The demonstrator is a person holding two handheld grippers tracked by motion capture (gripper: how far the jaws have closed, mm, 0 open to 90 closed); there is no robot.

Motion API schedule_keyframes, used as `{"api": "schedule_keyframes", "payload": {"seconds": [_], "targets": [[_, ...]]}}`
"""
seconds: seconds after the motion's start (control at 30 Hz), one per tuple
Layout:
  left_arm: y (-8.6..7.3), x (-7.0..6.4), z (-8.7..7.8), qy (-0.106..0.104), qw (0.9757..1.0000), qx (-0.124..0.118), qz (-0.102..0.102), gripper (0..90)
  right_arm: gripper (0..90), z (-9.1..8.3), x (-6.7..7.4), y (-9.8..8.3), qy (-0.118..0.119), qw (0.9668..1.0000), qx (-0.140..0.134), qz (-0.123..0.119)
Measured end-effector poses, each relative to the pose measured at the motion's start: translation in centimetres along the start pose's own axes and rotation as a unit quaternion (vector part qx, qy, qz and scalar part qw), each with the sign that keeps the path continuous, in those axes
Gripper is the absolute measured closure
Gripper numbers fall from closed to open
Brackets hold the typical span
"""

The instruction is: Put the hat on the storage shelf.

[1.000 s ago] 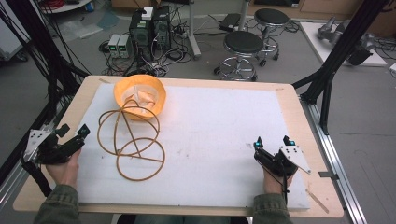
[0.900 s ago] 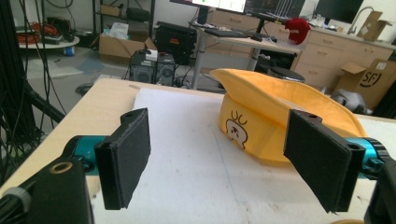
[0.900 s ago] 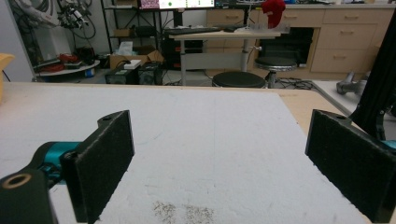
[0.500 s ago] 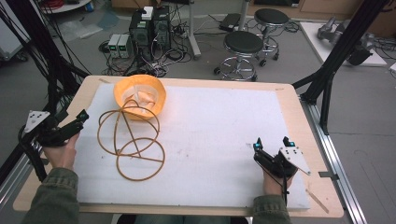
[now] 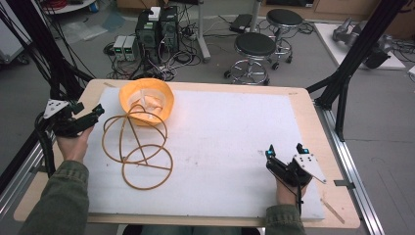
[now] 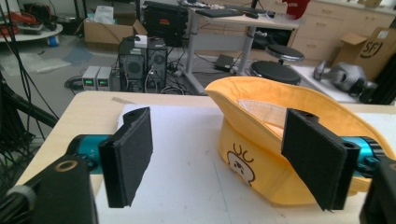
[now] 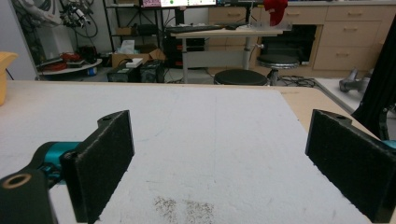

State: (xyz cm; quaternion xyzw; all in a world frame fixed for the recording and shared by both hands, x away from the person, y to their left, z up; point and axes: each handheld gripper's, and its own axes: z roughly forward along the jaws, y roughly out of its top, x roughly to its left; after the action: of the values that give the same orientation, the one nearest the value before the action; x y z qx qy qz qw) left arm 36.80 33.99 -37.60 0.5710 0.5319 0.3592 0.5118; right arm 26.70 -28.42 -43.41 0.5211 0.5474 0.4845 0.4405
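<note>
A yellow fabric hat [image 5: 147, 100] lies upside down at the far left of the white mat [image 5: 220, 147]. Thin orange-brown loops [image 5: 142, 152] sprawl on the mat just in front of it. My left gripper [image 5: 95, 116] hovers at the table's left edge, pointing at the hat. In the left gripper view the left gripper [image 6: 223, 154] is open; its jaws have just been closing a little, with nothing between them, and the hat [image 6: 243, 144] sits a short way beyond. My right gripper [image 5: 284, 149] rests open near the front right, and in the right gripper view the right gripper [image 7: 219, 158] frames bare mat.
The wooden table [image 5: 313, 127] borders the mat. Black frame legs [image 5: 342, 83] stand at the table's corners. Stools [image 5: 254, 49] and computer boxes [image 5: 156, 29] are on the floor behind. A sliver of the hat [image 7: 4, 70] shows at the left edge of the right gripper view.
My left hand has lifted and moved away from the front edge along the table's left side, ending closer to the hat. The right hand has stayed put.
</note>
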Motion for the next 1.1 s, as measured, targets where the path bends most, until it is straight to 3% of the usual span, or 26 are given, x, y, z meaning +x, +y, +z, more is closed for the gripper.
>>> {"api": "schedule_keyframes", "payload": {"seconds": [0.1, 0.57, 0.77, 0.97, 1.1], "targets": [[0.3, -0.2, 1.0, -0.003, 0.9999, 0.016, 0.004, 27.4, 6.8, 0.0, 0.0, 0.0, -0.001, 1.0, 0.001, 0.002], [1.2, -0.8, 3.9, -0.014, 0.9996, 0.022, 0.009, 27.4, 6.8, 0.2, 0.1, 0.0, 0.008, 0.9999, 0.001, -0.006], [1.5, -0.5, 6.0, -0.022, 0.999, 0.04, 0.001, 27.6, 6.8, 0.1, 0.1, 0.0, 0.011, 0.9999, 0.001, -0.006], [2.0, -0.8, 7.3, -0.028, 0.9986, 0.046, 0.005, 27.6, 6.8, 0.1, -0.1, 0.0, 0.009, 1.0, -0.001, -0.001], [2.2, -0.7, 8.4, -0.035, 0.998, 0.052, -0.007, 27.4, 6.8, 0.1, -0.1, 0.0, 0.009, 0.9997, 0.001, -0.023]]}}
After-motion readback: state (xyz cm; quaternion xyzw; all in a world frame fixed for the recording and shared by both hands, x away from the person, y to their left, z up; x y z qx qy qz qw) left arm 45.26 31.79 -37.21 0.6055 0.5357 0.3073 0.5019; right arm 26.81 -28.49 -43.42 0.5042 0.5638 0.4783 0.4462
